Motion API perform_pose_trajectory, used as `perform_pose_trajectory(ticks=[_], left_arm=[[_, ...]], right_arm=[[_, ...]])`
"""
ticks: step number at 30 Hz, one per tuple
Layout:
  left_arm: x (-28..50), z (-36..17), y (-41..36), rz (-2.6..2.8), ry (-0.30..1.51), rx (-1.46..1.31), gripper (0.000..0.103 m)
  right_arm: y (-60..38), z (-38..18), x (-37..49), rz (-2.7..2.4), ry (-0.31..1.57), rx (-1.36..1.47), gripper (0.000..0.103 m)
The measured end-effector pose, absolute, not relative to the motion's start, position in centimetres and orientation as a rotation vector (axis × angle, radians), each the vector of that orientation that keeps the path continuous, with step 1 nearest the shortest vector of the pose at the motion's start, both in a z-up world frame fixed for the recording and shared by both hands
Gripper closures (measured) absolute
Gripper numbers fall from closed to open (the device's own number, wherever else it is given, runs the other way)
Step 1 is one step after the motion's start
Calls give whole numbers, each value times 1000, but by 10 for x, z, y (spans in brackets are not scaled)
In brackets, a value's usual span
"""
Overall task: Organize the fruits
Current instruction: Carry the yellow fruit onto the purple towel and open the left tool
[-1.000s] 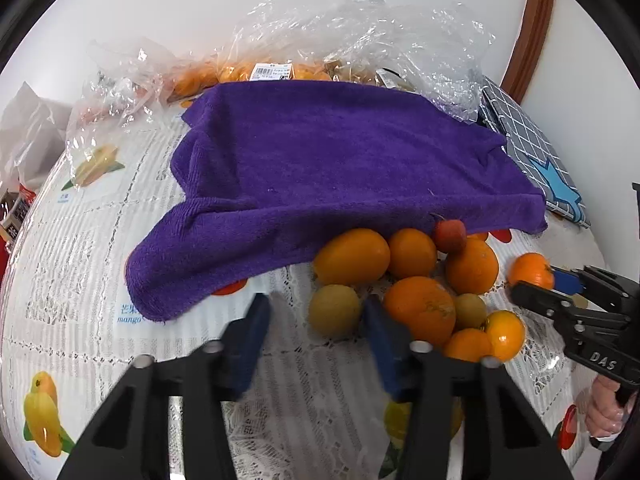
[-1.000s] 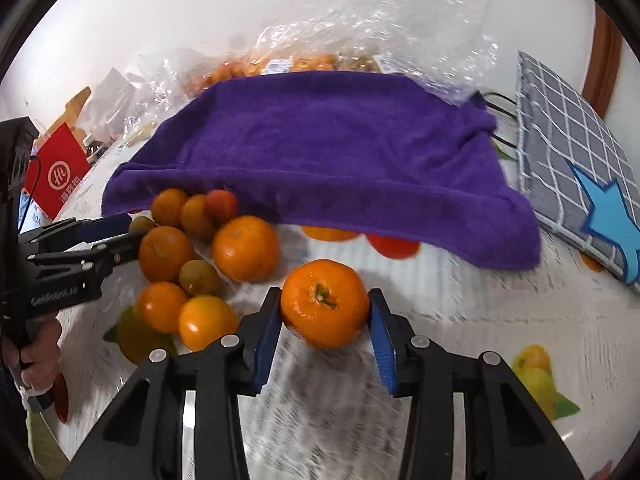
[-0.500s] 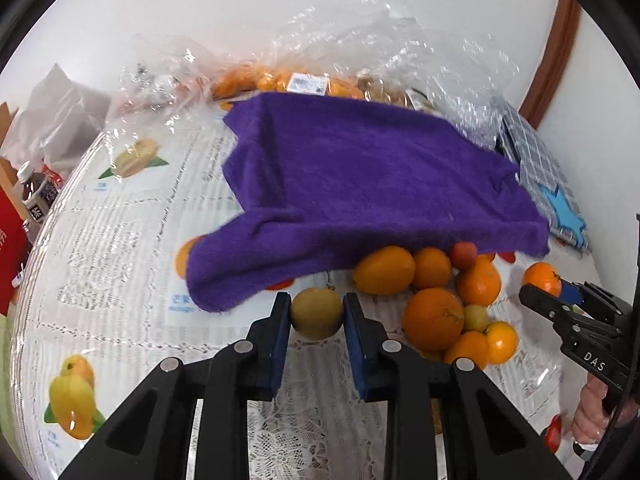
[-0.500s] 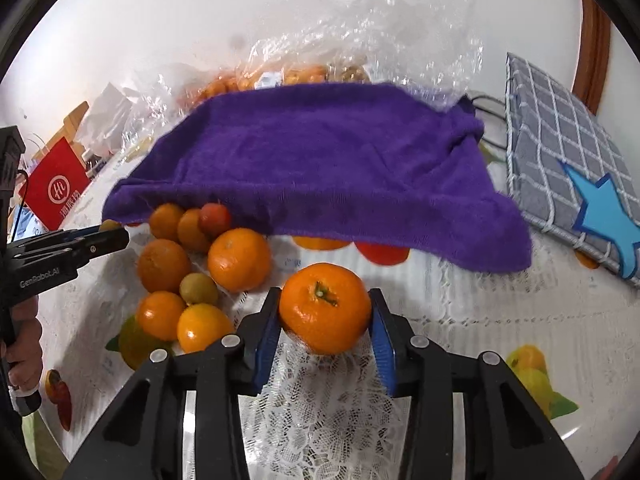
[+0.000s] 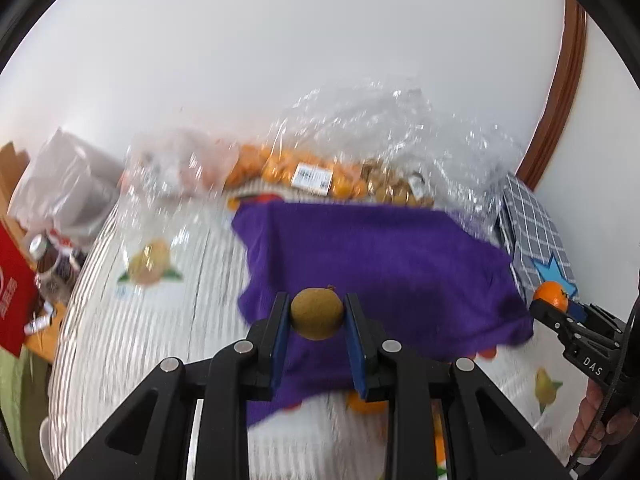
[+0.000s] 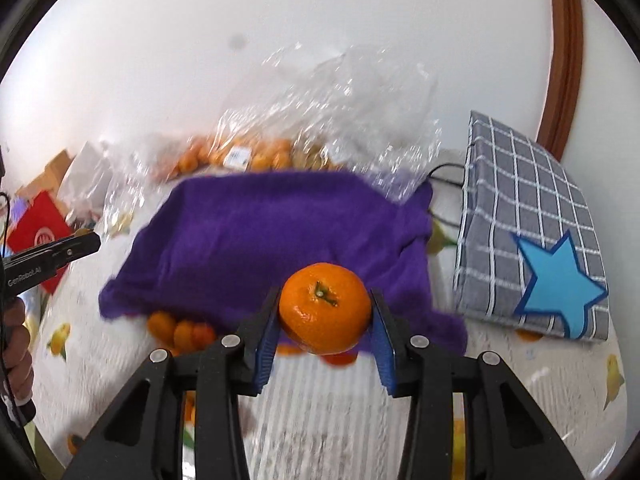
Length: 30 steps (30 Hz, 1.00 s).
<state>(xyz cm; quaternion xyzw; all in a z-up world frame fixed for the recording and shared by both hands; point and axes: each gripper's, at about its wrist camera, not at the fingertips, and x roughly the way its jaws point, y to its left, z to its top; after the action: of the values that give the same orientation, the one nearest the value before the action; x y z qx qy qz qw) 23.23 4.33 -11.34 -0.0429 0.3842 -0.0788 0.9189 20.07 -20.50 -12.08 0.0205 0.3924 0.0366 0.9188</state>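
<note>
My left gripper (image 5: 316, 316) is shut on a small brown-green round fruit (image 5: 317, 313), held up in front of the purple towel (image 5: 372, 256). My right gripper (image 6: 325, 312) is shut on an orange mandarin (image 6: 325, 307) with its stem facing the camera, also lifted above the towel (image 6: 280, 232). In the left wrist view the right gripper (image 5: 556, 304) with its mandarin (image 5: 552, 293) shows at the right edge. A few orange fruits (image 6: 180, 330) lie on the tablecloth below the towel's near edge. The left gripper's tip (image 6: 88, 242) enters the right wrist view from the left.
Clear plastic bags of small oranges (image 5: 304, 172) lie behind the towel. A grey checked bag with a blue star (image 6: 536, 248) stands at the right. A red box (image 5: 12, 292) and bottles (image 5: 48, 256) sit at the left table edge. A white wall stands behind.
My left gripper shut on the brown-green fruit and lifted it off the table. My right gripper rose with the mandarin. Both views now look higher, over the towel.
</note>
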Motion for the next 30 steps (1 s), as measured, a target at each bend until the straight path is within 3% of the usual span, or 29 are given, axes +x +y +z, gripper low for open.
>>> perform_pose_trajectory(ticks=[14, 30], left_arm=[[317, -128, 21, -162, 797, -74, 78], [360, -190, 30, -119, 941, -79, 78]], right_arm=[[-216, -134, 277, 30, 793, 53, 62], [-203, -191, 330, 9, 890, 27, 62]])
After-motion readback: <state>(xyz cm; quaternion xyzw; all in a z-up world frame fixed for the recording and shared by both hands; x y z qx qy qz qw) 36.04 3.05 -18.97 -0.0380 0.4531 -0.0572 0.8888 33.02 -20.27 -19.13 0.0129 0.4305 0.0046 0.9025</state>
